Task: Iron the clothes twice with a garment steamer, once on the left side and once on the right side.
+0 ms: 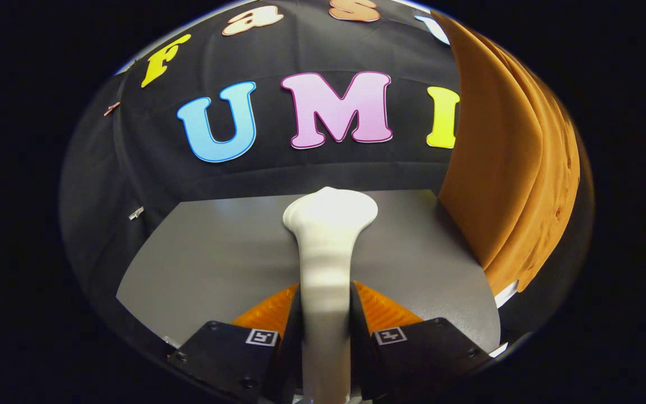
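Note:
A white garment steamer (pixel 327 247) stands up between my two fingers, its handle pinched on both sides and its wide head reaching out ahead over the grey table (pixel 211 252). My gripper (pixel 326 314) is shut on that handle. An orange-brown garment (pixel 502 168) hangs to the right of the steamer head, its folds falling to just above the table's right edge. The steamer head is apart from the cloth, left of it.
The grey table top spreads beneath and ahead of the fingers, ending at the black cloth wall (pixel 149 168) behind. A bit of white (pixel 506 293) shows under the garment's lower hem at the right.

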Demonstrator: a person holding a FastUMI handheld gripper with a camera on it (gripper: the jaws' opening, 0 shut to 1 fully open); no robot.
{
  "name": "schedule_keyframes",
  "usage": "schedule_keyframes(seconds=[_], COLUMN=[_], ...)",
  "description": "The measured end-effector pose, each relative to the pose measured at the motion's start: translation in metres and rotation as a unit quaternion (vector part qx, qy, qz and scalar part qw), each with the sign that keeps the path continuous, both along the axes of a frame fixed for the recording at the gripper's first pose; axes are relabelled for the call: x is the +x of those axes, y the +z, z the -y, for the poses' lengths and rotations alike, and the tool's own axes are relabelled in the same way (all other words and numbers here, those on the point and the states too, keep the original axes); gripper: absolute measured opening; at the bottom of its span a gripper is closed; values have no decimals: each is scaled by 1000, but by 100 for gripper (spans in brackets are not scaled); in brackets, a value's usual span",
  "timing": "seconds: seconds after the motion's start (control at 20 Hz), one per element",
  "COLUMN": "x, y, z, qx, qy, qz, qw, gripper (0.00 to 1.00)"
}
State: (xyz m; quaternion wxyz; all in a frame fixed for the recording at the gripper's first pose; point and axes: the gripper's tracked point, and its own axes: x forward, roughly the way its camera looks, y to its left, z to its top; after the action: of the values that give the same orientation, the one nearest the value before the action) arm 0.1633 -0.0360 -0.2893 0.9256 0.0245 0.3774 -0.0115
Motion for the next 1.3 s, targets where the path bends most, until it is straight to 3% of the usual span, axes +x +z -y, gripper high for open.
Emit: schedule_keyframes(seconds=[0.15,0.6,0.9,1.3], x=[0,-7,-32,-89], y=[2,41,95,150], z=[-1,-12,-5,-20], qx=[3,-1,33,25], qy=[9,47,6,-22], qz=[4,63,113,177], qw=[1000,997,993,984], gripper=[41,40,40,40])
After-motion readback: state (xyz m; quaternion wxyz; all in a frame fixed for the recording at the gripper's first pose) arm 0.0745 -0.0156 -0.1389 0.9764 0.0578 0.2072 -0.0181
